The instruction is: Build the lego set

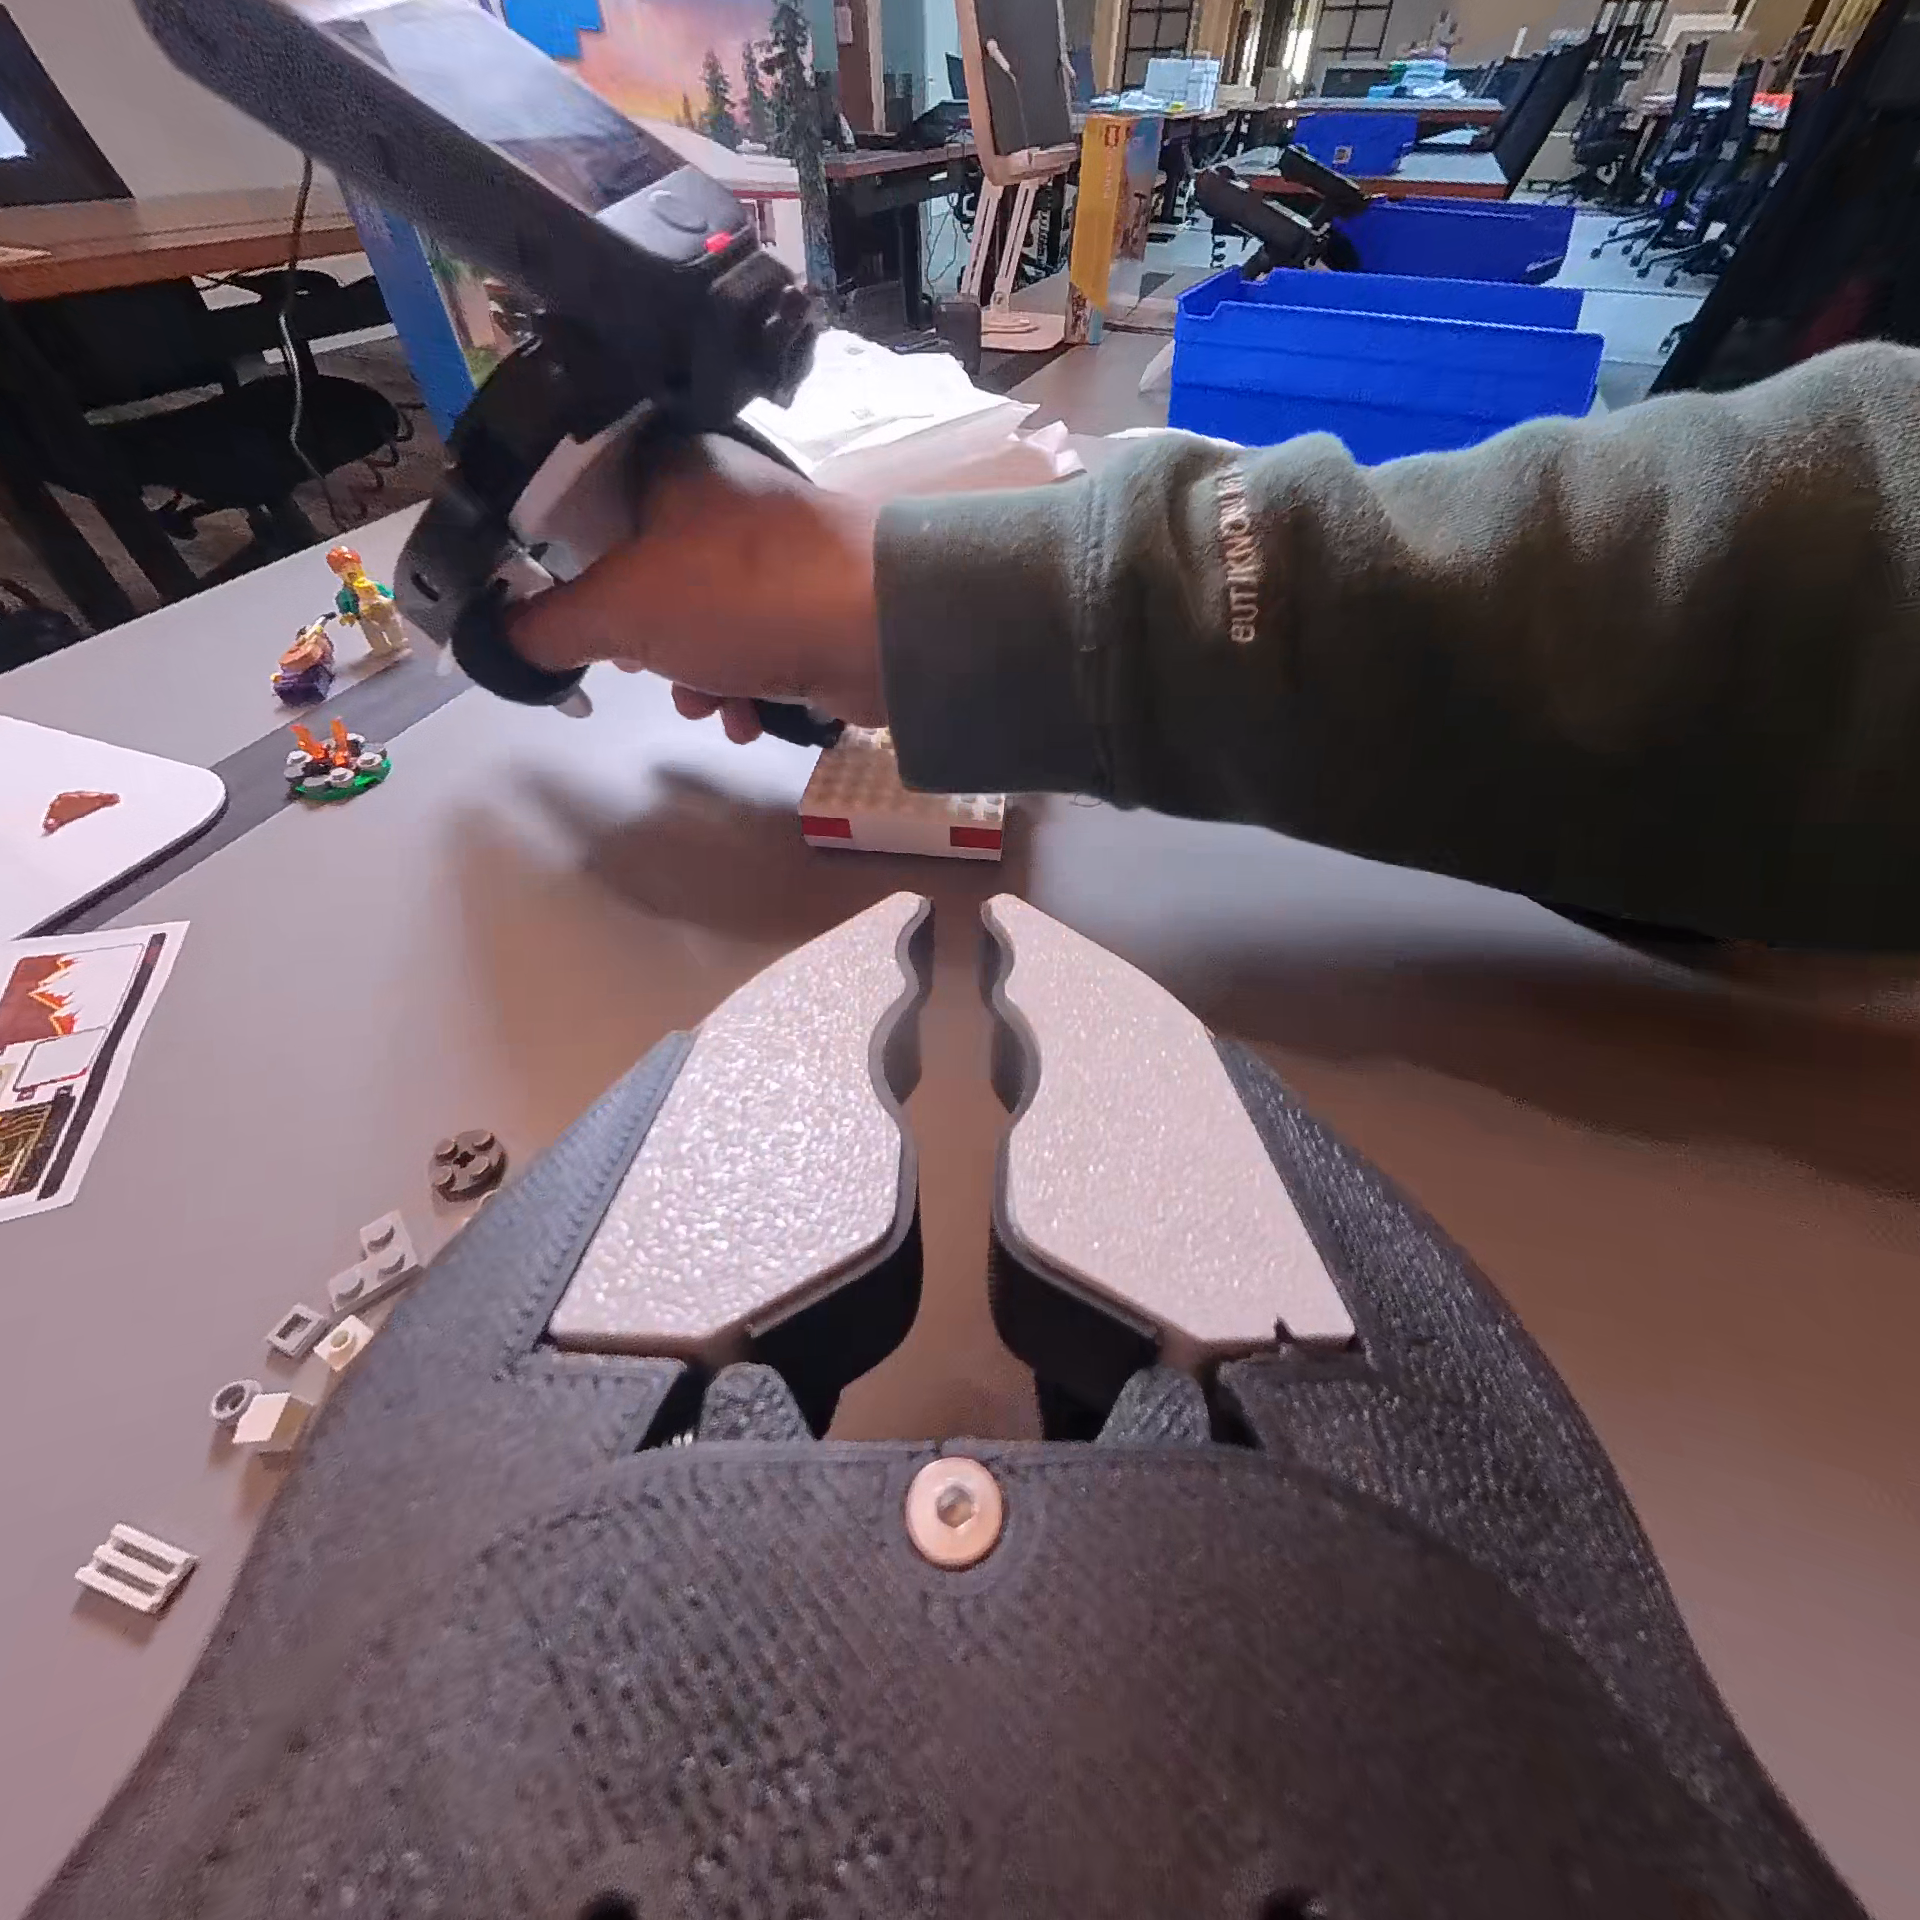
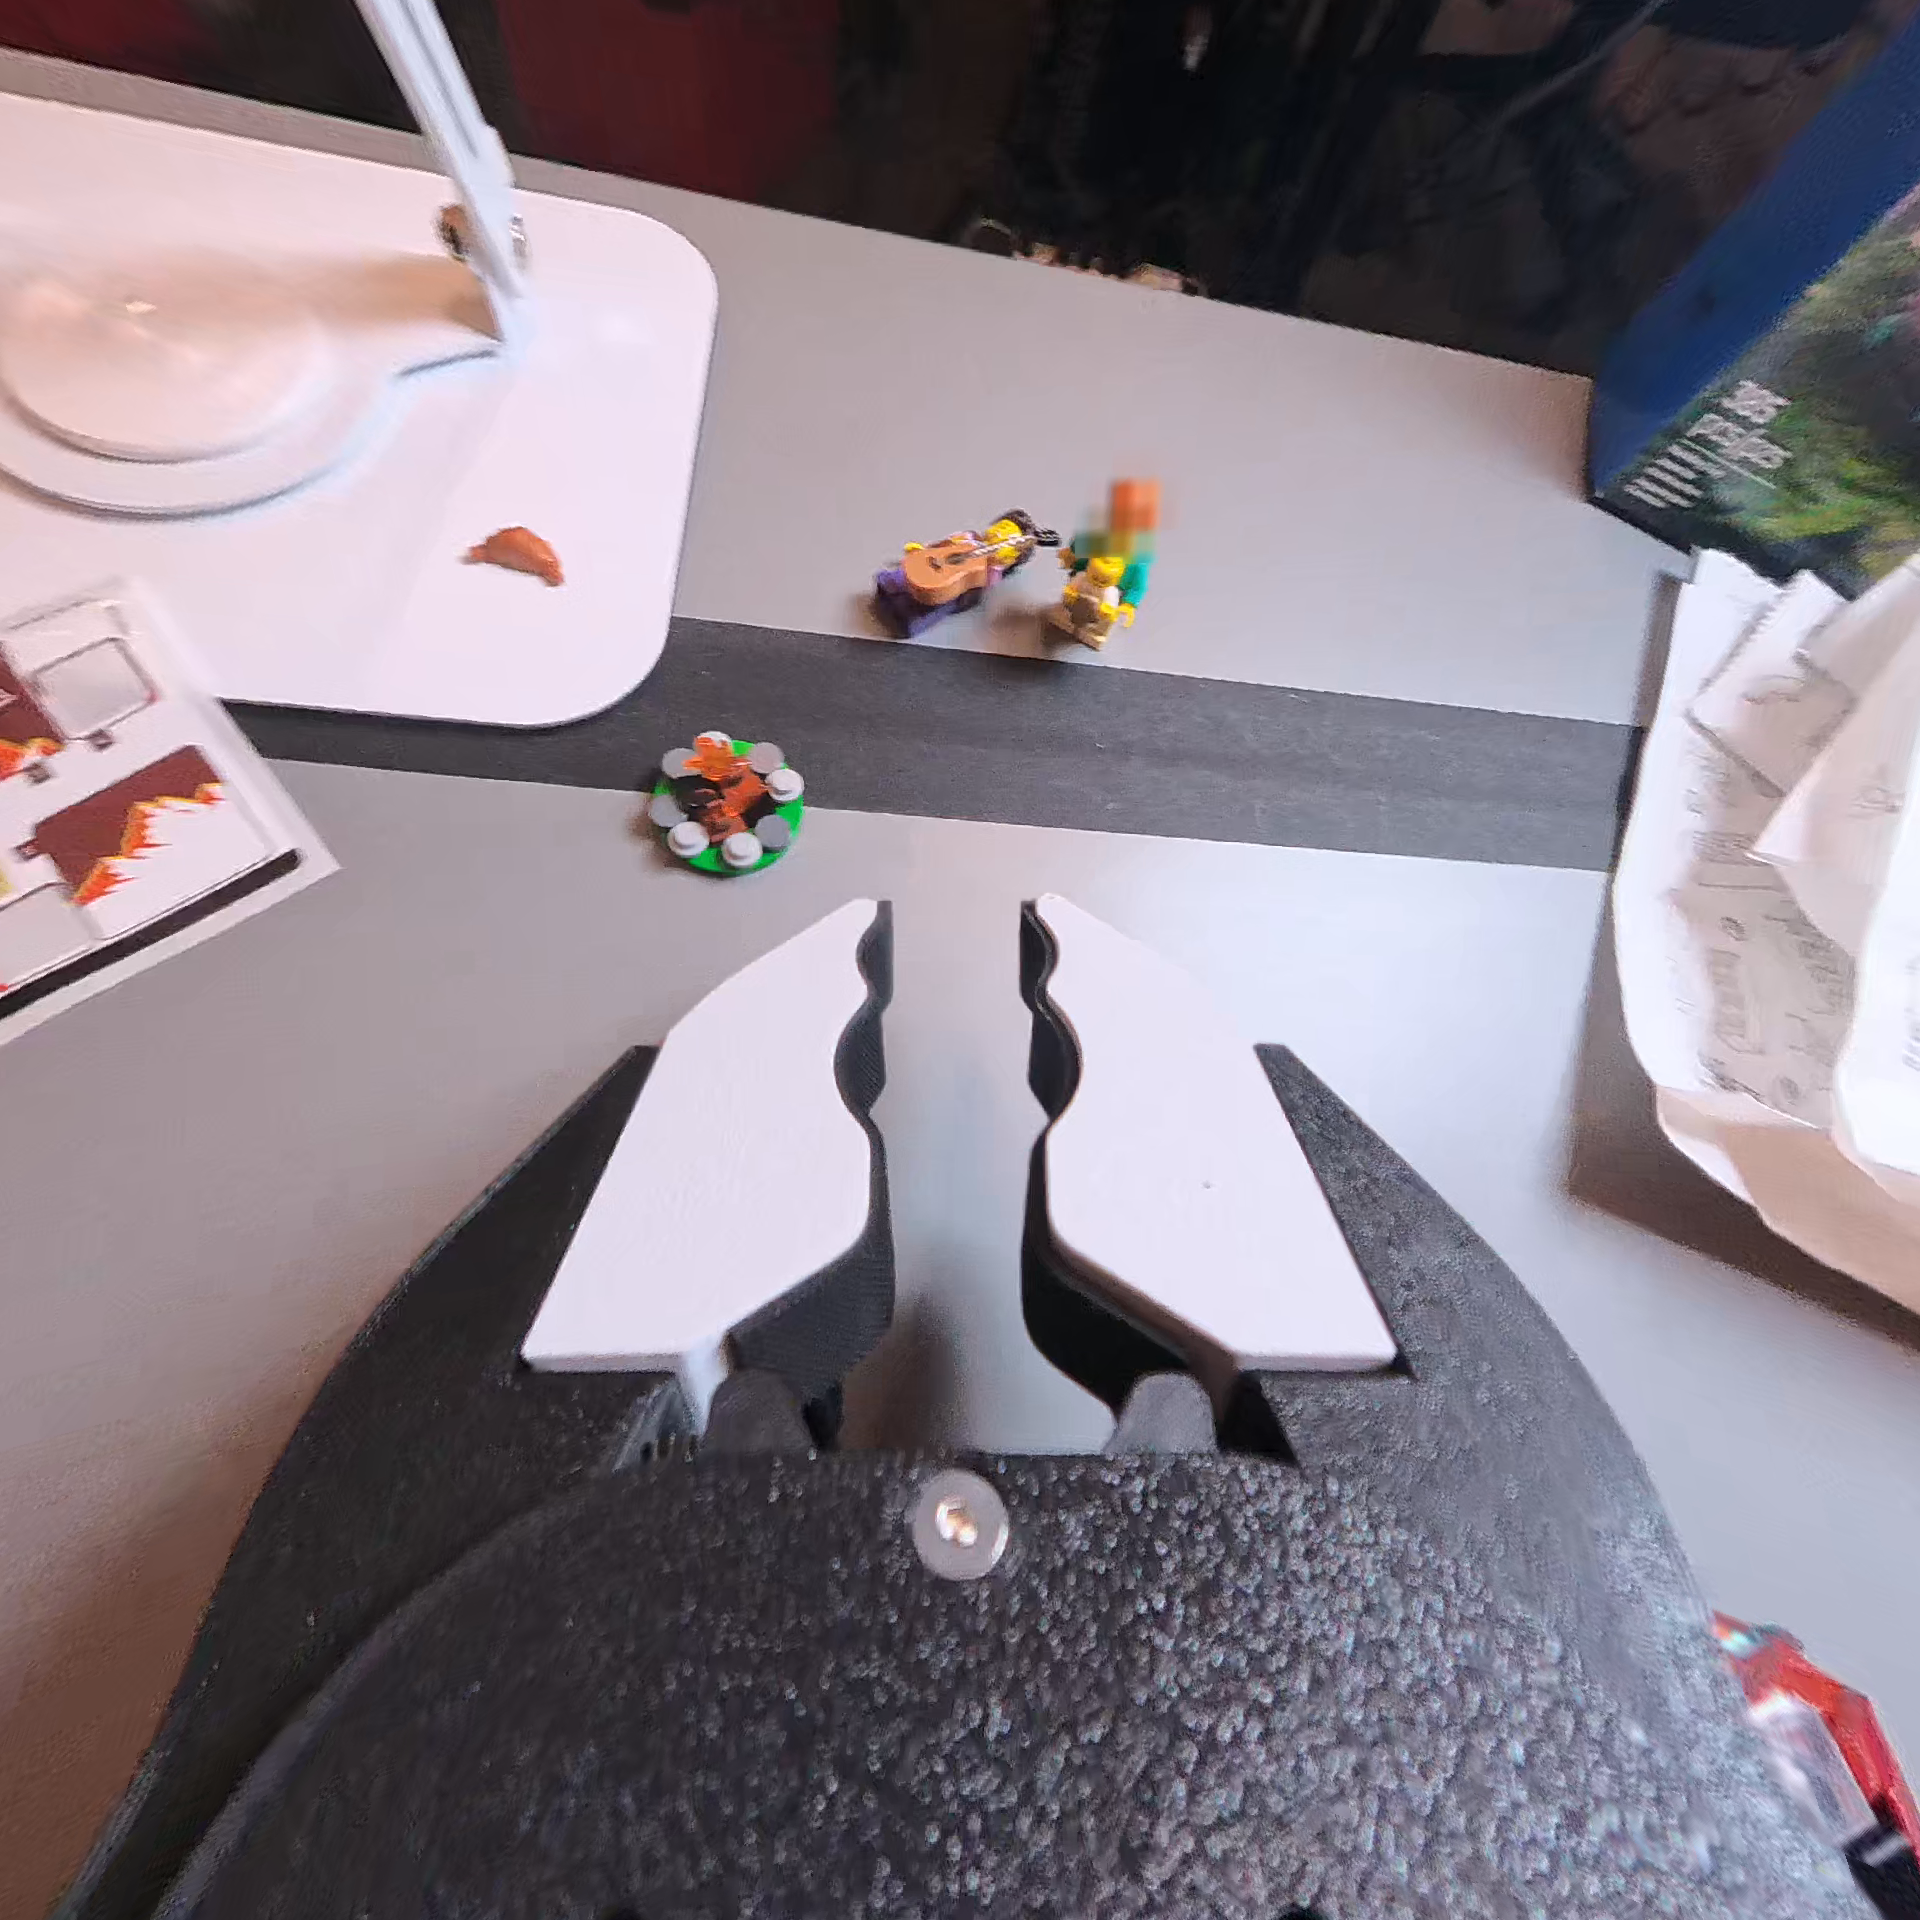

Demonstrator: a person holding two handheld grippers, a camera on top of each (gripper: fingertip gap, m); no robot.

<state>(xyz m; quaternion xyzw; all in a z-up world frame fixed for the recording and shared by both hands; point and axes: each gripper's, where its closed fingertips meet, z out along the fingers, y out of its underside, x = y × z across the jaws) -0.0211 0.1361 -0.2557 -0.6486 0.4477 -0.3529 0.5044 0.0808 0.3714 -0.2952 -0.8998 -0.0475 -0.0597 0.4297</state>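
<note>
My left gripper point(image 1: 956, 909) hovers over the grey table with a narrow gap between its fingers and nothing in it. Just beyond its tips sits a white build with red stripes point(image 1: 902, 816), partly hidden by a green sleeve point(image 1: 1403, 644). My right gripper point(image 2: 956, 914) is open and empty, just short of a green campfire build point(image 2: 730, 795), which also shows in the left wrist view point(image 1: 338, 764). Two minifigures, one with a guitar point(image 2: 961, 571) and one standing point(image 2: 1096, 592), are past a dark strip. Loose grey pieces point(image 1: 364, 1278) lie left of my left gripper.
A white lamp base point(image 2: 582, 436) with a brown piece point(image 2: 516, 554) on it stands at the left. A sticker sheet point(image 2: 114, 821) lies in front of it. Crumpled paper point(image 2: 1787, 883) and a blue box point(image 2: 1766, 364) are at the right. Blue bins point(image 1: 1382, 353) stand at the far table end. One gripper's finger ends stand about 25 centimeters off the other's.
</note>
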